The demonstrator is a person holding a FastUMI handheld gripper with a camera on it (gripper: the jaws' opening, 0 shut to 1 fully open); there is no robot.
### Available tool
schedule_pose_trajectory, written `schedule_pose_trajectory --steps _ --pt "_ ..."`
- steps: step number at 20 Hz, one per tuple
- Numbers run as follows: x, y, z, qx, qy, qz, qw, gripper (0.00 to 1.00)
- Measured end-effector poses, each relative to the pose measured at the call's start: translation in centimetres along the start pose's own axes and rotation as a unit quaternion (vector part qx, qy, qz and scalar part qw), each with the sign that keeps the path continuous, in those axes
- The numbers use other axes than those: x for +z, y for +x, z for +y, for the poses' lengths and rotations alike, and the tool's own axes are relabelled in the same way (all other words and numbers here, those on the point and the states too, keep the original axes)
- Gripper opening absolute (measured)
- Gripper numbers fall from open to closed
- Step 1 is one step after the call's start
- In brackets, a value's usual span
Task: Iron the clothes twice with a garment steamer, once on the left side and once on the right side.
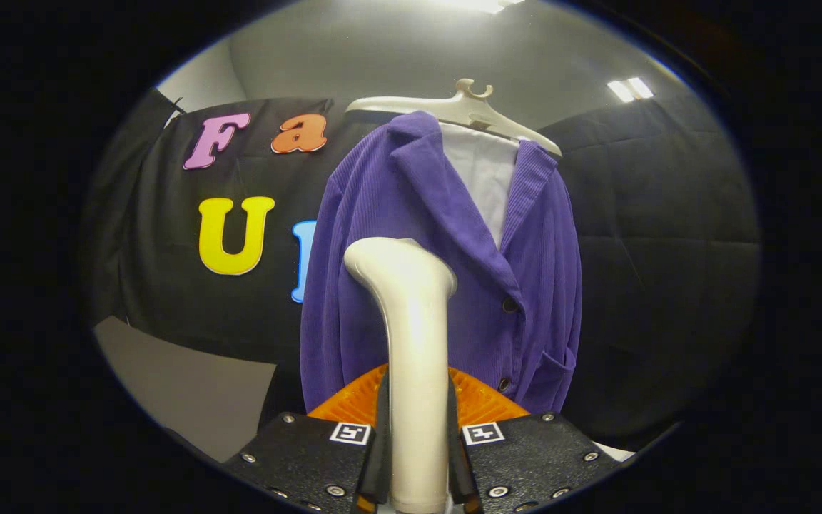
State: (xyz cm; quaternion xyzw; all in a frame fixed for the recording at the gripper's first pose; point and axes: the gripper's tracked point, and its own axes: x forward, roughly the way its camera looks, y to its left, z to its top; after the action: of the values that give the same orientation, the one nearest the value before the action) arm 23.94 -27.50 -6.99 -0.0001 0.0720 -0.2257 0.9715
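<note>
While my two fingers press against opposite sides of its handle, I hold the garment steamer (411,343) upright between them; my gripper (417,457) is closed on it to the handle's width, with no gap visible on either side. The steamer's long axis runs straight up and away from my fingers. At its upper end the neck bends, and the rounded head leans to the left and forward, towards the garment. Whether the head touches the cloth I cannot tell.

Directly beyond the steamer hangs the purple jacket (454,271), a ribbed fabric, its front turned towards me. The steamer head stands before the jacket's left-hand front panel, below the lapel. Two dark buttons (509,305) show on the front edge, to the right of the steamer, and a patch pocket (554,371) sits low on the right-hand panel. A white shirt (486,178) shows in the open collar. Both garments hang from a pale hanger (464,107), whose hook rises at the top. An orange ridged surface (479,403) lies just ahead of my fingers, behind the handle.
</note>
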Motion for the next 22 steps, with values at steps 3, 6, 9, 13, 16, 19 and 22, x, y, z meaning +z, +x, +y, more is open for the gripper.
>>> schedule_pose_trajectory --steps 3,6,9,13,16,19,22 --pt "-3.6 -0.5 0.1 0.005 0.003 0.027 1.0 0.32" --pt "-6.9 -1.0 0.5 0.013 -0.002 0.055 0.998 0.32" --pt "-9.8 -1.6 0.8 0.018 -0.01 0.075 0.997 0.32" --pt "-12.8 -2.2 1.0 0.024 -0.013 0.099 0.995 0.32" --pt "-14.7 -2.5 1.1 0.026 -0.013 0.114 0.993 0.32" --pt "-17.0 -3.1 1.4 0.032 -0.013 0.132 0.991 0.32" --pt "-19.8 -3.8 1.6 0.032 -0.014 0.163 0.986 0.32"
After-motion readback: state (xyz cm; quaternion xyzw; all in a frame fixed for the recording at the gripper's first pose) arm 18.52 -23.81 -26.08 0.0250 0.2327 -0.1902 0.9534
